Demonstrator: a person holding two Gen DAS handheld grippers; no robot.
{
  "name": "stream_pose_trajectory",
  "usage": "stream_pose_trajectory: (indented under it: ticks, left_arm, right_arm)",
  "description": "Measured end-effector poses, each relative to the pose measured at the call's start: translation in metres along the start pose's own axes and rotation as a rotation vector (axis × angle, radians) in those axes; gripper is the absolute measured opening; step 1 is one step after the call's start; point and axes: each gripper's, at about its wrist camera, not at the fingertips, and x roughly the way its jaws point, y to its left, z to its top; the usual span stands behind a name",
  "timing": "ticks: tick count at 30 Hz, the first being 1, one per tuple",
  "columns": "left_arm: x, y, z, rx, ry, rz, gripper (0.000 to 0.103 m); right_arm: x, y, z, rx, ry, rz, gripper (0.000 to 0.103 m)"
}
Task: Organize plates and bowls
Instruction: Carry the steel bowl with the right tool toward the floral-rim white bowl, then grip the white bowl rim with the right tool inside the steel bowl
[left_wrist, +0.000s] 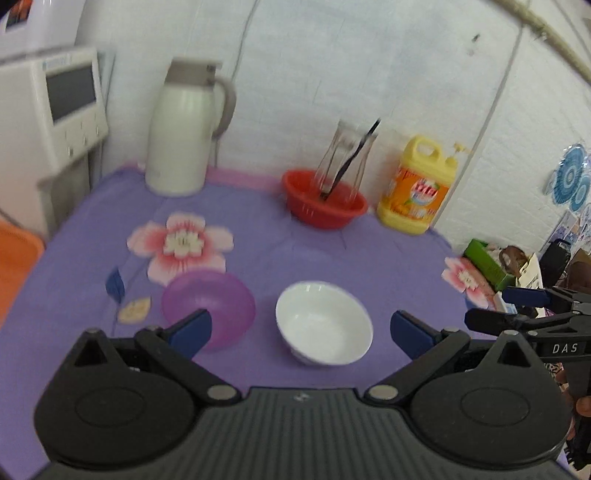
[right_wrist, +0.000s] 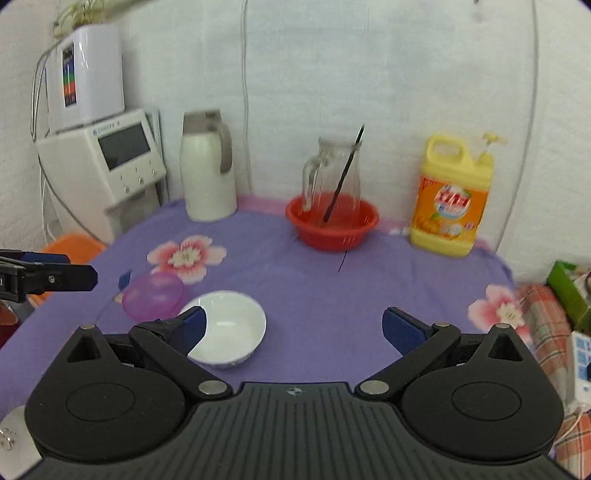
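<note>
left gripper: I see the fingers spread wide, holding nothing; hovering above the desk near the bowls.
right gripper: fingers wide apart too, nothing between them.
white bowl: upright on the purple cloth, near front edge; in the right wrist view my left finger covers part of its rim.
purple bowl: just left of the white bowl (touching or not, can't tell); partly behind a finger.
red basin: at the back, holds a glass jug with a dark stick; motion-blurred in the left wrist view.
</note>
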Motion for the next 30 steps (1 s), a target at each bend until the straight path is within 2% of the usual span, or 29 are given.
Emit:
stream_pose_trajectory:
  ticks: [2,5,9,12,16,22,27,30]
  left_arm:
    - [0.034,0.015,-0.009,-0.09,0.109,-0.024,0.102]
    - [0.066,0.028,-0.016,-0.202,0.179,-0.052,0.102]
    - [0.086,0.035,-0.01,-0.268,0.161,-0.025,0.102]
    - [0.1,0.035,-0.007,-0.304,0.156,-0.02,0.102]
    - [0.118,0.026,-0.011,-0.319,0.2,-0.022,0.101]
    - [0.128,0.023,-0.007,-0.336,0.199,-0.046,0.089]
    - [0.133,0.03,-0.006,-0.368,0.195,-0.107,0.073]
    - [0.135,0.034,-0.006,-0.371,0.183,-0.128,0.068]
  right_arm:
    - [0.033,-0.005,-0.009,0.044,0.065,0.042,0.103]
    - [0.075,-0.008,-0.017,0.081,0.133,0.07,0.103]
    - [0.105,0.004,-0.021,0.004,0.167,0.024,0.103]
    - [0.118,0.01,-0.021,-0.039,0.178,0.029,0.103]
    - [0.14,0.016,-0.021,-0.067,0.212,0.018,0.103]
    - [0.162,0.027,-0.023,-0.084,0.237,0.051,0.103]
    - [0.169,0.033,-0.021,-0.111,0.235,0.04,0.103]
    - [0.171,0.032,-0.021,-0.097,0.228,0.052,0.103]
